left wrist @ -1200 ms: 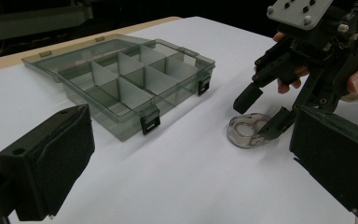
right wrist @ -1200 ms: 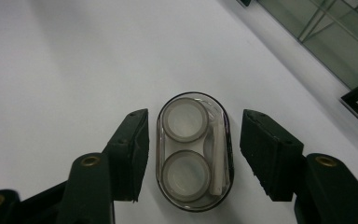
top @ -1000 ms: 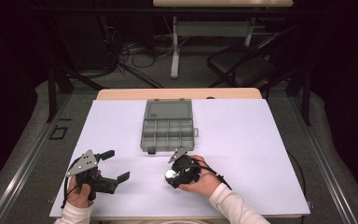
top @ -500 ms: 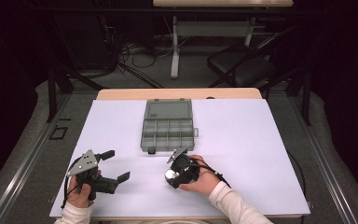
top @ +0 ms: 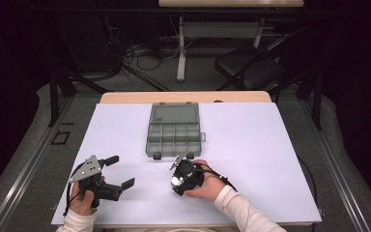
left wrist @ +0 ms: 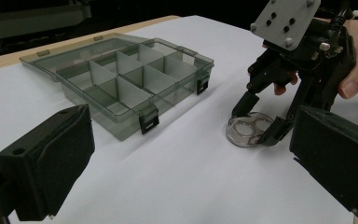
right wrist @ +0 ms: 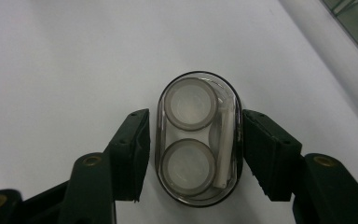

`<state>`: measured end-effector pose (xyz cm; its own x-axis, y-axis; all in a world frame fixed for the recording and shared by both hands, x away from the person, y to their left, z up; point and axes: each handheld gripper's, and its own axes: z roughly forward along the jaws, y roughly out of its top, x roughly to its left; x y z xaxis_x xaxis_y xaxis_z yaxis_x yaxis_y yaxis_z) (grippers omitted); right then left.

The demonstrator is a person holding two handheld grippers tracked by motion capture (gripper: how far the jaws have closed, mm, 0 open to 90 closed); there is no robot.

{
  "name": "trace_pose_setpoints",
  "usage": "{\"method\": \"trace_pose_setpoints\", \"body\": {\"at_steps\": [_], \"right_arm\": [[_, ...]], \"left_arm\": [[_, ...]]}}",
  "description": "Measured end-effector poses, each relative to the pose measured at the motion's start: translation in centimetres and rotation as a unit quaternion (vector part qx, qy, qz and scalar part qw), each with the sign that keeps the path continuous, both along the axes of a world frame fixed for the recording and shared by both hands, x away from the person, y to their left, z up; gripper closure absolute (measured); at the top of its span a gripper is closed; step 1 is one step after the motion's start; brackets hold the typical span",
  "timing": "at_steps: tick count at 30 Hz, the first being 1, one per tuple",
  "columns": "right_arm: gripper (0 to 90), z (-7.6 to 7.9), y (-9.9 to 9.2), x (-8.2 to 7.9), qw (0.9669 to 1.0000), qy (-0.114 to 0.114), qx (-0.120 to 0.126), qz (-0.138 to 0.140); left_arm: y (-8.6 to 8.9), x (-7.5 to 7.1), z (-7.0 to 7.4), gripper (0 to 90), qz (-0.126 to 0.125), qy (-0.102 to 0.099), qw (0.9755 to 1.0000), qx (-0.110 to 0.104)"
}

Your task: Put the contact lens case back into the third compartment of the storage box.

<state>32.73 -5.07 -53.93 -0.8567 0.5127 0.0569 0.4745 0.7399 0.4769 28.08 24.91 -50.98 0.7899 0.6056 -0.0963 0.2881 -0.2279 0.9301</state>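
A clear oval lens case (right wrist: 198, 140) with two round wells and a white stick inside lies flat on the white table. My right gripper (right wrist: 196, 158) points down over it, its two black jaws against the case's long sides. In the left gripper view that right gripper (left wrist: 254, 126) stands over the case (left wrist: 249, 130), held by a hand. From above, the right gripper (top: 178, 179) sits just in front of the grey compartment box (top: 174, 133). My left gripper (top: 118, 171) rests at the front left, jaws wide apart with nothing between them.
The grey translucent box (left wrist: 121, 79) lies open, lid folded back, with several empty compartments and two black latches facing me. The white table sheet (top: 251, 159) has free room to the right. Beyond the table stand a chair (top: 249, 67) and desk legs with cables.
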Motion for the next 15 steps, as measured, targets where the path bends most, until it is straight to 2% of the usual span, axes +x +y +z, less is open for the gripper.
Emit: {"method": "trace_pose_setpoints", "body": {"at_steps": [15], "right_arm": [[48.1,0.08,0.23,0.12,0.9999,-0.006,-0.011,0.007]], "left_arm": [[-0.01,0.01,0.0,0.3,0.0,0.0,1.0,0.0]]}}
